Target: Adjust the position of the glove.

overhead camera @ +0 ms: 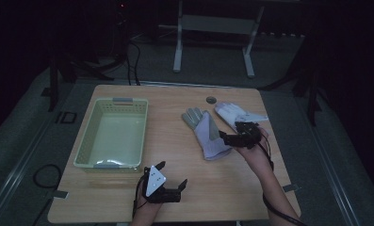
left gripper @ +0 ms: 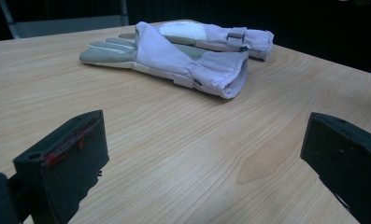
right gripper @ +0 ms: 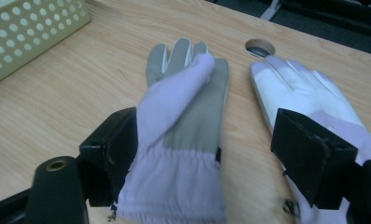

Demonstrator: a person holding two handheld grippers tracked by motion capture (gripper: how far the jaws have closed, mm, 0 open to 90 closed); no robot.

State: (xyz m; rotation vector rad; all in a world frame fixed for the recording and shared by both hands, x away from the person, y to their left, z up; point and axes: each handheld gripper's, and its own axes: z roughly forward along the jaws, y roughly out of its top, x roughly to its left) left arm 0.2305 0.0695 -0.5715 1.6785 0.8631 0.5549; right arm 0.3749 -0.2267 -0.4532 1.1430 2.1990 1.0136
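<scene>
Two pale lilac and grey gloves lie side by side right of the table's middle. The left glove point(overhead camera: 208, 134) point(right gripper: 188, 121) has part of its cloth folded over its palm. The right glove point(overhead camera: 231, 113) point(right gripper: 304, 93) lies flat. My right gripper point(overhead camera: 231, 133) point(right gripper: 211, 156) is low over the left glove's cuff, its jaws wide to either side; one jaw meets the cuff's edge, the other stands apart. My left gripper point(overhead camera: 173, 173) point(left gripper: 204, 158) rests open near the front edge, with bare wood between its jaws, and looks toward both gloves point(left gripper: 174, 60).
A pale green perforated basket point(overhead camera: 111, 100) point(right gripper: 29, 32) stands at the table's left with nothing in it. A round cable hole point(overhead camera: 211, 99) point(right gripper: 260, 46) sits near the far edge, just beyond the gloves. A white desk frame point(overhead camera: 213, 28) stands on the floor behind.
</scene>
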